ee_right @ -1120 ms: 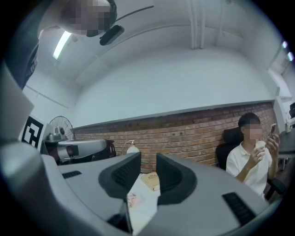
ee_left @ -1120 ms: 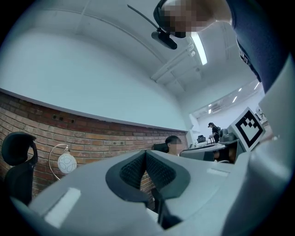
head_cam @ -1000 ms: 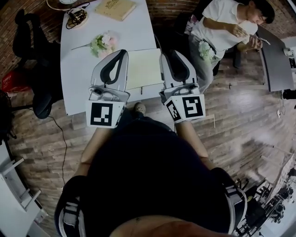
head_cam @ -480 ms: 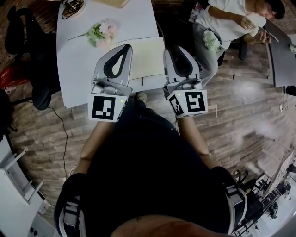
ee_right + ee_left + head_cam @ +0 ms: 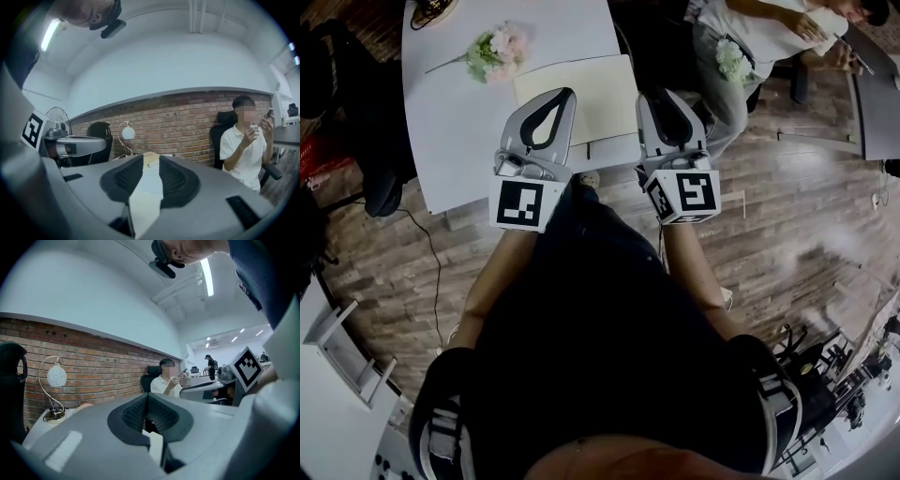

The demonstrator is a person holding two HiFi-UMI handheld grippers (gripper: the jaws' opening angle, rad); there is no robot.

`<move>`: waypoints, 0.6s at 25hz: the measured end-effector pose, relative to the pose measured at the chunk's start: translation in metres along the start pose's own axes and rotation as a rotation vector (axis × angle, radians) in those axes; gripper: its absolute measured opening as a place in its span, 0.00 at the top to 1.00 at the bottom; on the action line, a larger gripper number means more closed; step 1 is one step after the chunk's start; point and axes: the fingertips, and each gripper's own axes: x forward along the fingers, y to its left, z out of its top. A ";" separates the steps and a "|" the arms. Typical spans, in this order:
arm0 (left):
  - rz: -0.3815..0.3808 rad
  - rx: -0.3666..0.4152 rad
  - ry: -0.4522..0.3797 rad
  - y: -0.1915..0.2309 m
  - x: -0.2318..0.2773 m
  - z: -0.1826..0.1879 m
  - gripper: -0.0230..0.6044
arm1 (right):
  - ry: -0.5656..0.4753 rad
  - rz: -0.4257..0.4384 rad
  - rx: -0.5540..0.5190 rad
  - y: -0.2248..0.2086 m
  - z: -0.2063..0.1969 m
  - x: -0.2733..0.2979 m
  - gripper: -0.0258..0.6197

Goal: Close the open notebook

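Observation:
The open notebook (image 5: 600,98) lies flat with cream pages up, near the front edge of the white table (image 5: 450,122). My left gripper (image 5: 562,93) hovers over the left page, its jaws meeting at the tips with nothing in them; the left gripper view shows the same closed tips (image 5: 147,395). My right gripper (image 5: 659,94) hangs at the notebook's right edge, by the table's corner. In the right gripper view its jaws (image 5: 151,159) stand apart, with pale page (image 5: 147,187) showing through the gap and nothing between them.
A bunch of pale flowers (image 5: 492,52) lies behind the notebook on the left. A person (image 5: 750,37) sits on a chair just right of the table, holding a phone. A globe lamp (image 5: 128,132) stands at the table's far end, before a brick wall.
Both grippers have sunk toward the table and now sit lower over the notebook. The head view has tilted, so the table has slid toward the top of the picture.

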 end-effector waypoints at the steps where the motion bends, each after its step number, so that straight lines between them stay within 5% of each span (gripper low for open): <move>1: -0.003 0.001 0.014 0.000 0.001 -0.005 0.95 | 0.010 -0.001 -0.001 -0.001 -0.004 0.000 0.85; 15: -0.072 0.046 0.095 -0.008 0.014 -0.062 0.95 | 0.160 0.006 -0.011 -0.007 -0.075 0.002 0.85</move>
